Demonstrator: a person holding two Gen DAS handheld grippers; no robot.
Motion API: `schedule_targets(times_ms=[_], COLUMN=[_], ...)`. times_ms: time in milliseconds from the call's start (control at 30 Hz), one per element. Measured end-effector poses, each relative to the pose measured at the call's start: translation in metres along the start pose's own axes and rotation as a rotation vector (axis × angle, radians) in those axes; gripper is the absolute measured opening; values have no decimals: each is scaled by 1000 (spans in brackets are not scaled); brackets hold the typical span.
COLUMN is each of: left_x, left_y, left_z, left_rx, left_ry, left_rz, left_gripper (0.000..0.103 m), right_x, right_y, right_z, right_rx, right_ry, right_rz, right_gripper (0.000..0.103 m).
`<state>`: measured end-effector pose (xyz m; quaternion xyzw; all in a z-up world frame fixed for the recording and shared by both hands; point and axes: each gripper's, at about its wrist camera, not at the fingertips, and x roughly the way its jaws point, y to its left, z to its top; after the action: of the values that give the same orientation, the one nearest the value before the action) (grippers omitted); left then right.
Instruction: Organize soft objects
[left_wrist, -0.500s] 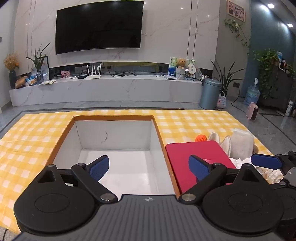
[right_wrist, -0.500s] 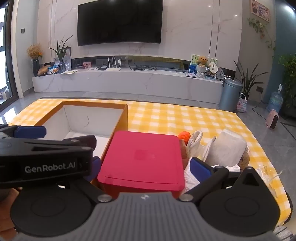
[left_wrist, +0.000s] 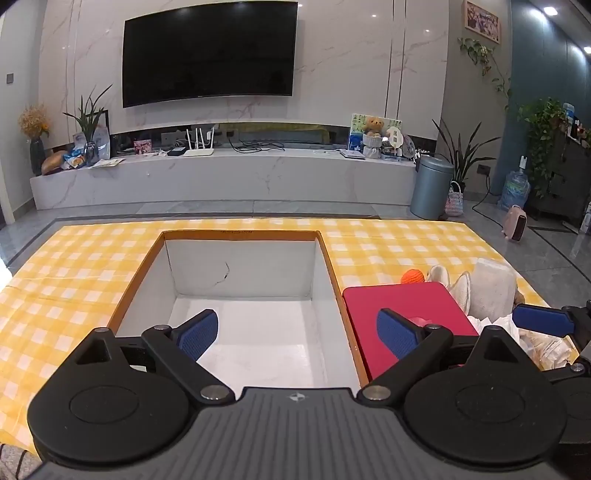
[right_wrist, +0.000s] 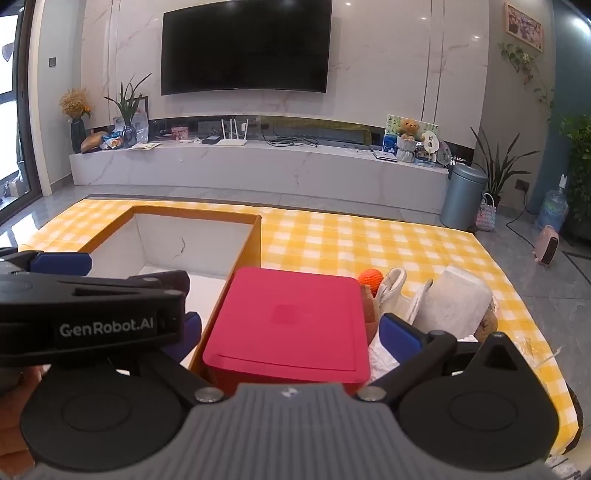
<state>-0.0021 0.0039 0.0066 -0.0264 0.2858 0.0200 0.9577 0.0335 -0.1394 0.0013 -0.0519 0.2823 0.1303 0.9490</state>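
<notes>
An open white storage box (left_wrist: 243, 273) with an orange rim stands on the yellow checked table; it also shows in the right wrist view (right_wrist: 192, 243). A red lidded box (right_wrist: 291, 325) sits right of it, also seen in the left wrist view (left_wrist: 402, 302). Beyond the red box lie soft things: an orange knitted ball (right_wrist: 369, 278), white cloth pieces (right_wrist: 395, 291) and a grey folded towel (right_wrist: 458, 299). My left gripper (left_wrist: 295, 332) is open over the white box's near edge, empty. My right gripper (right_wrist: 291, 332) is open around the red box's near end, not gripping it.
The yellow checked cloth (left_wrist: 388, 243) covers the table. Crinkly plastic wrapping (right_wrist: 532, 347) lies at the right near the table edge. The left gripper's body (right_wrist: 92, 314) crosses the left of the right wrist view. A TV wall and low cabinet stand behind.
</notes>
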Motion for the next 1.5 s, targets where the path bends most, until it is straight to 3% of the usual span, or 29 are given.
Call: schedule_targets(times_ms=[567,1500], left_x=[-3,2], left_y=[-2,-4], left_z=[-1,-3], left_rx=[5,15], left_ry=[-16,28], left_rz=[10,30], left_gripper=[103,103], right_x=[-2,4], right_y=[-2,-1], right_z=[2,0], right_rx=[1,-9], right_ry=[4,37], right_rz=[-22,-29], right_gripper=[100,100])
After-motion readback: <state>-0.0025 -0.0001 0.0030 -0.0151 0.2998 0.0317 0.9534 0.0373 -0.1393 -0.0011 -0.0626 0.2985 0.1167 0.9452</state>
